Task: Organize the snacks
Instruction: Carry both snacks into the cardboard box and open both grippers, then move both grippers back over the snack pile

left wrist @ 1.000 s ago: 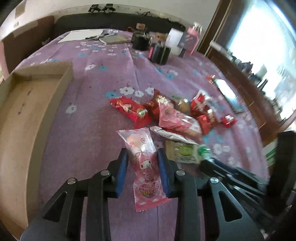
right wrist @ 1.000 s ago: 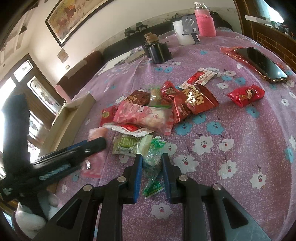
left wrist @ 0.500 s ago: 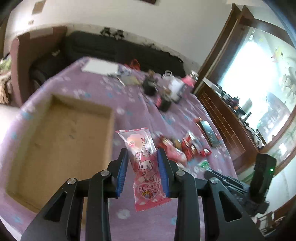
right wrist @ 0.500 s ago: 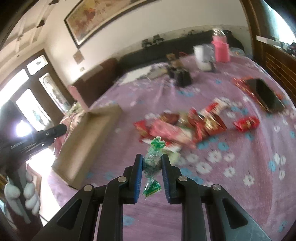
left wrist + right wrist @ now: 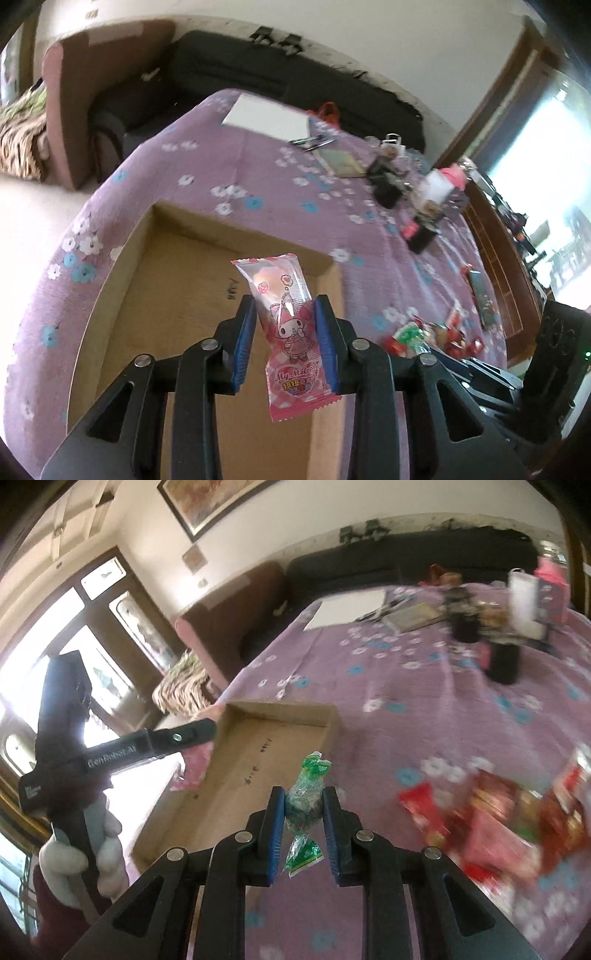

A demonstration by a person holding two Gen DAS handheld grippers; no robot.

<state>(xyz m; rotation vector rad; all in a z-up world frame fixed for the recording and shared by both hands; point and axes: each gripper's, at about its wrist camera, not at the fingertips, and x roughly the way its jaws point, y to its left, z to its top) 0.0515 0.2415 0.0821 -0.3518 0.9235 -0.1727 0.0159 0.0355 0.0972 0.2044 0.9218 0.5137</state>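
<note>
Both hand-held grippers clamp snacks: left hand-held gripper (image 5: 285, 317) pink packet (image 5: 291, 336), right hand-held gripper (image 5: 304, 808) green packet (image 5: 304, 805).

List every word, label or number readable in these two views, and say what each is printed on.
"My Melo…": on the pink snack packet clamped in the left gripper; the yellow characters under it are too small to read.
"GenRobot.AI": on the side of the left gripper's arm, right wrist view.
Handwritten marks on the cardboard box floor: illegible.
Green wrapper in the right gripper: print unreadable.
</note>
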